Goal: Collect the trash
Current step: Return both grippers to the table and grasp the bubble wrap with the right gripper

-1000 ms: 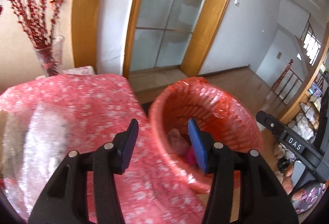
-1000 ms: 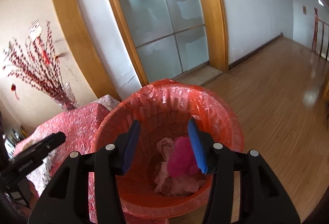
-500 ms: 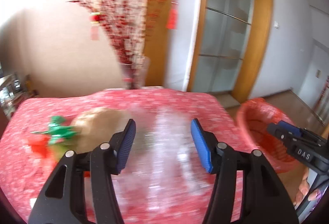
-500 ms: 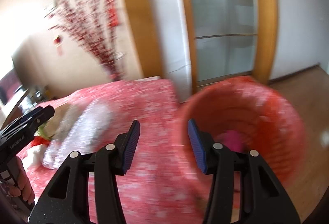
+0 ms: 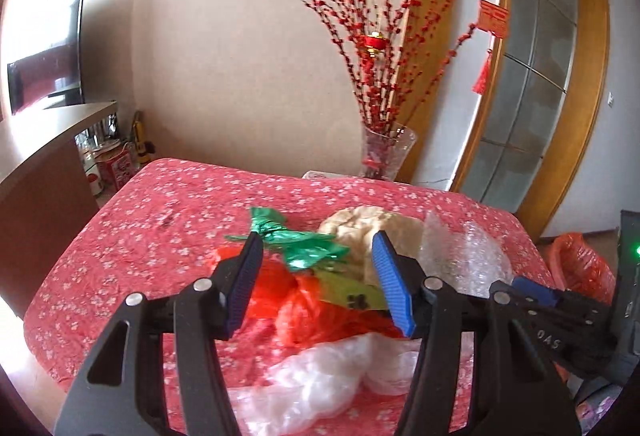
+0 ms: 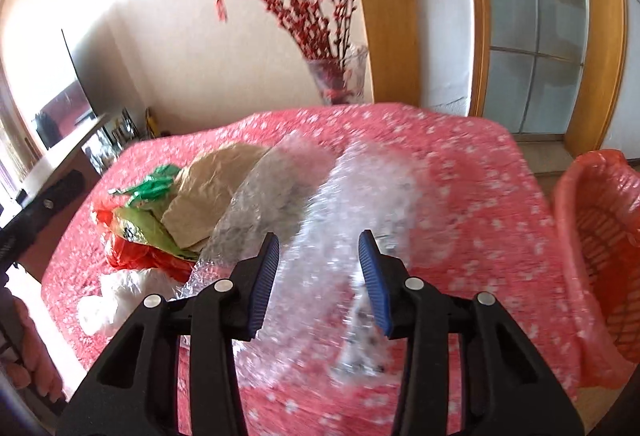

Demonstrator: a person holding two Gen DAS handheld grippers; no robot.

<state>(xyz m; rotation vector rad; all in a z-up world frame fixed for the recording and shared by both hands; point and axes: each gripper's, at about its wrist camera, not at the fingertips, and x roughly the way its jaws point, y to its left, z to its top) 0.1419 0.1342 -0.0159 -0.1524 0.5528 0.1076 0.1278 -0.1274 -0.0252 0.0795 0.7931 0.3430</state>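
Note:
A heap of trash lies on the red flowered tablecloth [image 5: 160, 220]: a green foil wrapper [image 5: 300, 244], a red plastic bag [image 5: 288, 296], a crumpled beige paper [image 5: 372, 228], clear bubble wrap [image 5: 460, 252] and a white plastic bag [image 5: 332, 380]. My left gripper [image 5: 320, 280] is open and empty, above the red bag and green foil. My right gripper [image 6: 318, 276] is open and empty over the bubble wrap [image 6: 352, 196]. The red-lined bin [image 6: 600, 236] stands off the table's right edge.
A glass vase of red blossom branches [image 5: 386, 156] stands at the table's far edge. A dark TV cabinet [image 5: 52, 164] is at the left. A glass door with a wooden frame [image 5: 540, 96] is at the right.
Both grippers have swung left, away from the bin, and now face the trash heap on the table. Both stay open and empty.

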